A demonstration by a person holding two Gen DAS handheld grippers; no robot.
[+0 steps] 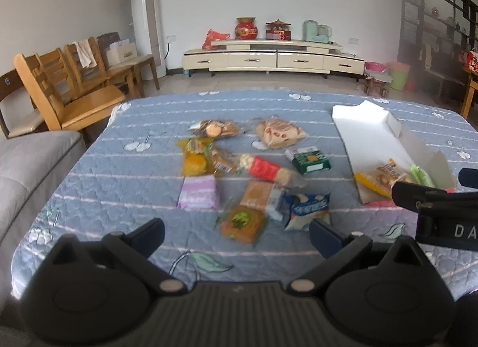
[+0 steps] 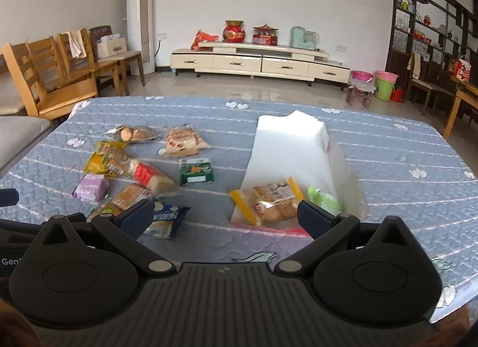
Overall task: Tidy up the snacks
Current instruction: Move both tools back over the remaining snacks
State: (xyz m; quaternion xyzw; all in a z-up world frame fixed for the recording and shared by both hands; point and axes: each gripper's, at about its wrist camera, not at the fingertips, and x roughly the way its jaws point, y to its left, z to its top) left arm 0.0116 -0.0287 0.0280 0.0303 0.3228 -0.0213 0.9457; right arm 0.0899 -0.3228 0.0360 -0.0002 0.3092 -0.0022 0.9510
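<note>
Both grippers hover over a table covered with a blue quilt (image 1: 125,173), and neither holds anything. The left gripper (image 1: 236,235) has its jaws spread wide at the bottom of the left wrist view, empty. The right gripper (image 2: 222,218) is likewise released, its jaws apart at the lower middle of its own view; part of it also shows at the right edge of the left wrist view.

The snacks lie in a loose heap at the centre of the left wrist view — centre-left in the right wrist view. Among them: a purple pack (image 1: 197,192) at the heap's lower left, a yellow pack (image 1: 194,162) above it, a red-banded pack (image 1: 266,168) in the middle, a green carton (image 1: 311,161) to its right, a blue bag (image 1: 309,209) at the lower right, and a round cake (image 1: 243,224) in clear wrap nearest the left jaws. Two clear bags of biscuits lie at the heap's far side.

A white box (image 2: 286,150) sits open, right of the heap and apart from it. In its near end lie a yellow-edged biscuit pack (image 2: 269,200) and, just beside it on the right, a light green pack (image 2: 324,197).
</note>
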